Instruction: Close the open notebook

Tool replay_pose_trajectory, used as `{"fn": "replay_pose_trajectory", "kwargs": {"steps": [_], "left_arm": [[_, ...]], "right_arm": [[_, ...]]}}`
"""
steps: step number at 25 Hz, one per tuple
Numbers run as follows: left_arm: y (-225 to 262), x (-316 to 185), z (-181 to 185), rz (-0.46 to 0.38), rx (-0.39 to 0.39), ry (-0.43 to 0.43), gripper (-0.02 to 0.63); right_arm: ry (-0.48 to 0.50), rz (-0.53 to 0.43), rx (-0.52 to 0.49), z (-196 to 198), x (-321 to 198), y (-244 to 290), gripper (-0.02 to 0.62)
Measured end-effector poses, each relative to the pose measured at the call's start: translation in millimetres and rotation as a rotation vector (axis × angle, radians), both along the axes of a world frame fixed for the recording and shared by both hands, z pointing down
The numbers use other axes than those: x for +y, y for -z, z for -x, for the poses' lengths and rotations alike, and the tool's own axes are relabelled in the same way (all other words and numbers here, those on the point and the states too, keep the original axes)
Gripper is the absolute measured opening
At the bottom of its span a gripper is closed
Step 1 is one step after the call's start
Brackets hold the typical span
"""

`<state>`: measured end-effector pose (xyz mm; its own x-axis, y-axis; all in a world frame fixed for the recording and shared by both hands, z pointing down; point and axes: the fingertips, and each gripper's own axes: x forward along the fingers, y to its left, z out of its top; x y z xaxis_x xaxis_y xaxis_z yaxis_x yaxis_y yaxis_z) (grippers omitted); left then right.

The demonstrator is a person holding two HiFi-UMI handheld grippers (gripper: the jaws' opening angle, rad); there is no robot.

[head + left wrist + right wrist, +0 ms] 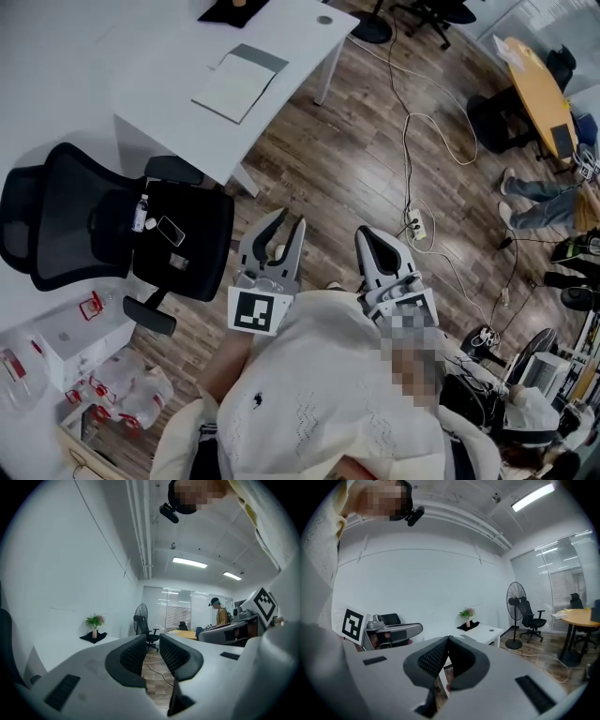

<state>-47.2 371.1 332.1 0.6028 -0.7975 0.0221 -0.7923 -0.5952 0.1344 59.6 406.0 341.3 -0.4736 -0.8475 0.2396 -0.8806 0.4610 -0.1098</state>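
So the big white rectangular desk (141, 84) sits at the top of the head view. The black mesh office chair (84, 225) is parked right against its near side, with a few small bits lying on the seat.

The thing that matters, the flat pale notebook with a grey strip along one edge (234, 86), lies on the desk near the corner closest to the person, well apart from both grippers. It's small from here, so I can't tell exactly where the spine runs.

My guess is it'll be light and thin, with a floppy paper cover. That probably means it slides on the smooth desktop instead of folding if you just shove it. I'd catch the free outer edge of the cover, opposite the spine, and flip it over. The other gripper could press down on the pages so nothing skates off. It's nothing fragile, though pages can crease.

The left gripper (292, 217) is held out over the wood floor with its jaws parted and nothing between them. The right gripper (366, 239) has its jaws pinched together at the tips, and it's empty too.
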Motion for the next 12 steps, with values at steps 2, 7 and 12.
{"fn": "replay_pose_trajectory", "kwargs": {"steps": [2, 7, 12], "left_arm": [[-2, -7, 6, 0.002, -0.002, -0.010, 0.089], [-3, -19, 15, -0.004, 0.009, -0.013, 0.089], [-7, -24, 9, 0.003, 0.006, -0.045, 0.089]], "right_arm": [[-0.009, -0.004, 0.000, 6, -5, 0, 0.001], [-0.023, -0.004, 0.013, 12, -15, -2, 0.000], [-0.057, -0.004, 0.019, 4, -21, 0, 0.002]]}}
